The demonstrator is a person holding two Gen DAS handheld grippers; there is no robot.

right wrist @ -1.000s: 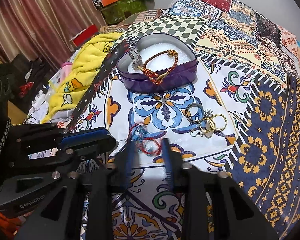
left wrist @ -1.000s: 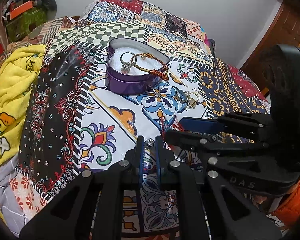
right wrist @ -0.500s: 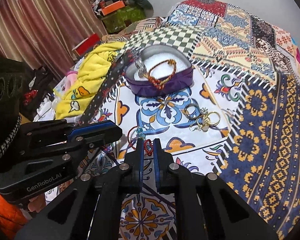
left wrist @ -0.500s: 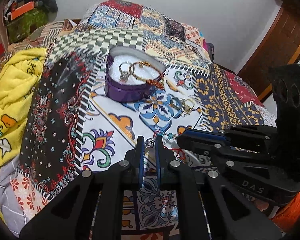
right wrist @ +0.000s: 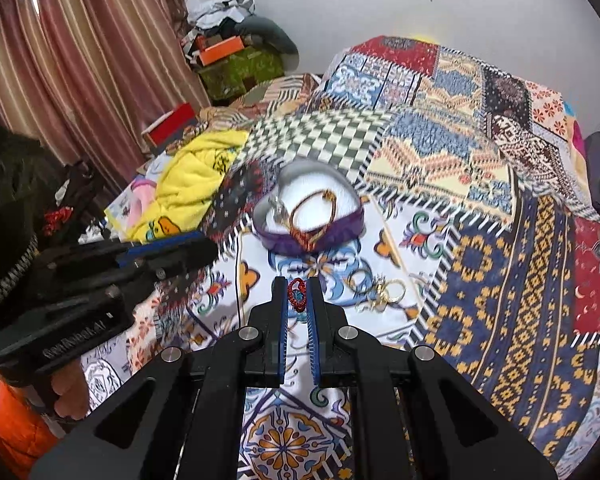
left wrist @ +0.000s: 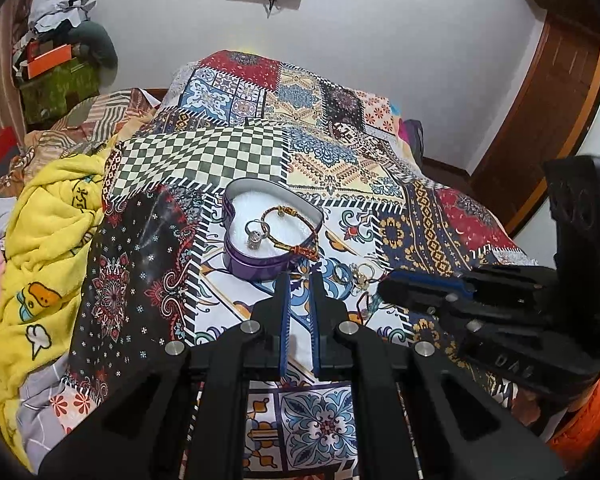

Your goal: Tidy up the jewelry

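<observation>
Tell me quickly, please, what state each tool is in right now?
Left tool: nearly closed, a narrow gap, nothing seen between its fingers.
Right tool: closed on the red bracelet, lifted off the bedspread.

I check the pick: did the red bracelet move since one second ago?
Yes. The red bracelet, lifted off the bedspread, sits between the right gripper fingers.

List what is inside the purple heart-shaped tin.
The purple tin has a white lining. On it lie a red-and-gold cord bracelet, one end draped over the rim, and silver rings. Anything beneath the lining is hidden.
</observation>
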